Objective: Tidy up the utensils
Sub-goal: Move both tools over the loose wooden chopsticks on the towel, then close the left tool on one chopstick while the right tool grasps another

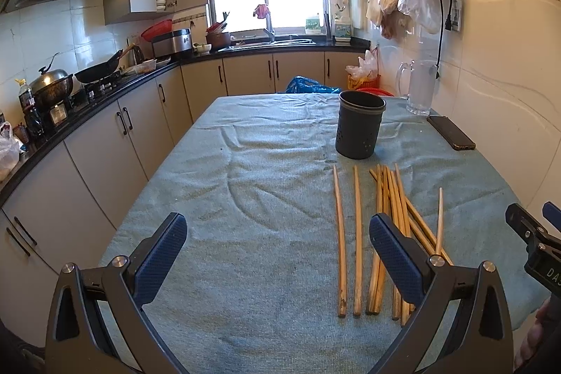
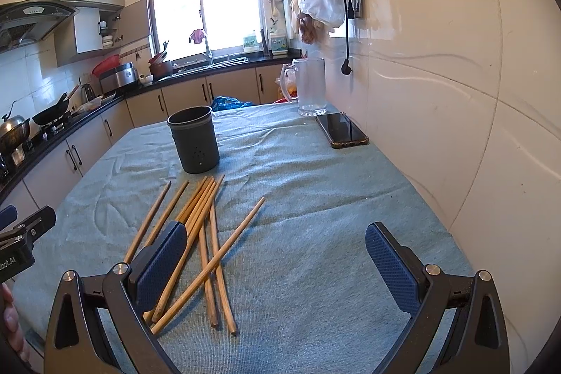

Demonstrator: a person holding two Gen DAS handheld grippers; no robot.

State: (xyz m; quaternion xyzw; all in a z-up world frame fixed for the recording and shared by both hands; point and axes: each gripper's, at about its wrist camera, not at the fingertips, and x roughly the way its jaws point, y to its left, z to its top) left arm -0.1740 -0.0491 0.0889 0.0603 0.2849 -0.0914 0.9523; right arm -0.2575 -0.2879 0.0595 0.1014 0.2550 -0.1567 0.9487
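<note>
A table draped in wrinkled grey-blue cloth (image 1: 245, 163) fills this kitchen, its right edge against the white wall, with bare cloth across its left half. Loose wooden chopsticks (image 2: 207, 240) lie just before the dark perforated cylindrical holder (image 2: 194, 144). A black phone (image 2: 342, 129) lies by the wall. The left gripper (image 1: 277, 255) and right gripper (image 2: 277, 262) hover spread wide, empty.
</note>
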